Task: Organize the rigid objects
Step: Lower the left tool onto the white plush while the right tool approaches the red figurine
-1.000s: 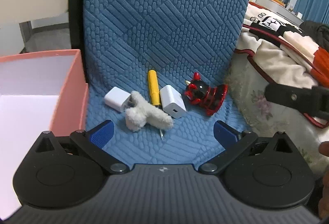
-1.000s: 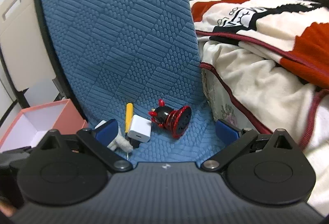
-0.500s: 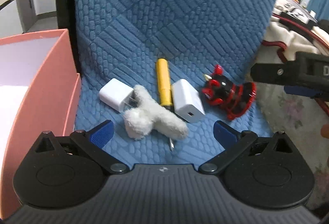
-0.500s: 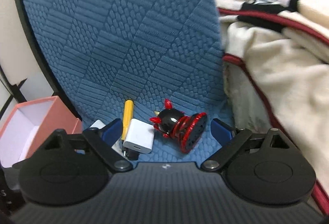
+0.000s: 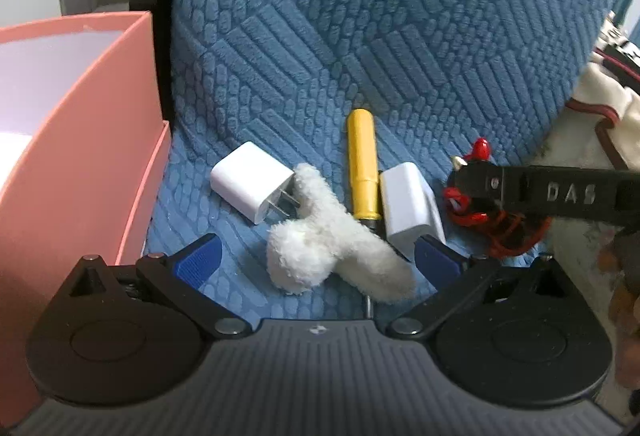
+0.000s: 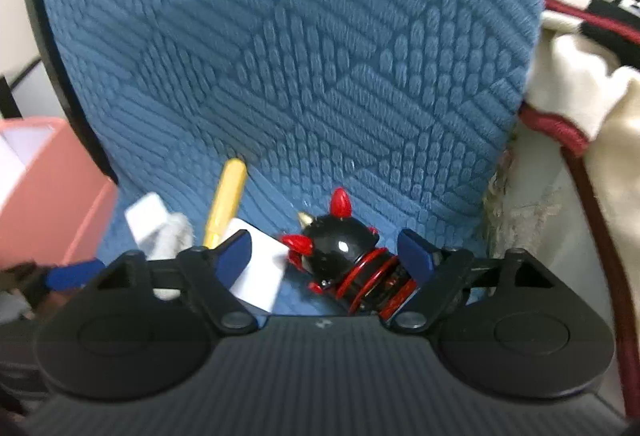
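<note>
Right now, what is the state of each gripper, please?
Left gripper: open, holding nothing; the white plush toy lies between its fingers.
Right gripper: closing around the black and red figurine, not yet pressing on it.

— Where's my left one sitting?

— I've got the left black two-finger gripper with blue pads (image 5: 318, 256) angled downward, jaws spread wide, nothing pressed between the pads. It sits just left of the black and red horned figurine (image 6: 340, 256).

— And the right?

— My right black two-finger gripper with blue pads (image 6: 326, 250) also tilts down, straddling that figurine. Its jaws are closing, and the pads look just short of contact. From the left camera, its black finger (image 5: 560, 192) crosses over the figurine.
</note>
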Demonstrator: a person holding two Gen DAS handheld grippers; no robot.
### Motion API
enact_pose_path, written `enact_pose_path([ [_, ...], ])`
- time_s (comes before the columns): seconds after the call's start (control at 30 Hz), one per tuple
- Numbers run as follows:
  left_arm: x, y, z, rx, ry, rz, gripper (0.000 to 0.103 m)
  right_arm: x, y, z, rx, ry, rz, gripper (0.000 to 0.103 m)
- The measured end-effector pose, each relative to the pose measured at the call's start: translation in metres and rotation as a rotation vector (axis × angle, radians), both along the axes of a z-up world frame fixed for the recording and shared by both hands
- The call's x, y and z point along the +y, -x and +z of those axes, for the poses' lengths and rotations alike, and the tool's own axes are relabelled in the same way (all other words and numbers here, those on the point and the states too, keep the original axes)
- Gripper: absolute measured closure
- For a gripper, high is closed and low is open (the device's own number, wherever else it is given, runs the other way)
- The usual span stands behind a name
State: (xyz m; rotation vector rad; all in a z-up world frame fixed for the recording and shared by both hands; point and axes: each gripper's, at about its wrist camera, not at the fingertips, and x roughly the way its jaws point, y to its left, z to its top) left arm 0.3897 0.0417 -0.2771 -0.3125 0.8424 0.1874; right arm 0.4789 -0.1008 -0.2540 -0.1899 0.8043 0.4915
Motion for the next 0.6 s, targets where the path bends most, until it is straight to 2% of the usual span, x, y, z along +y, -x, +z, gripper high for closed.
enact_pose_path([
  [0.1, 0.002, -0.003, -0.005, 0.018, -0.019, -0.001, 0.0, 0.007, -0.001, -0.005, -0.033, 0.064, 0.017, 0.023],
  [0.17, 0.004, -0.003, -0.009, 0.024, -0.003, -0.005, 0.004, 0.014, -0.001, -0.009, -0.055, 0.105, 0.04, 0.023],
  [0.3, 0.002, -0.002, -0.014, 0.026, 0.001, -0.007, 0.014, 0.026, 0.003, -0.018, -0.107, 0.225, 0.081, 0.023],
  [0.33, 0.002, -0.001, -0.014, 0.023, 0.006, -0.01, 0.021, 0.029, 0.004, -0.02, -0.12, 0.25, 0.086, 0.023],
  [0.43, 0.0, 0.002, -0.016, 0.027, 0.022, -0.016, 0.031, 0.034, 0.006, -0.027, -0.132, 0.317, 0.087, 0.024],
  [0.53, -0.006, 0.004, -0.014, 0.027, -0.006, -0.038, 0.036, 0.031, 0.0, -0.034, -0.12, 0.36, 0.056, 0.032],
  [0.6, -0.008, 0.005, -0.012, 0.025, -0.017, -0.049, 0.041, 0.029, -0.002, -0.035, -0.117, 0.362, 0.034, 0.034],
])
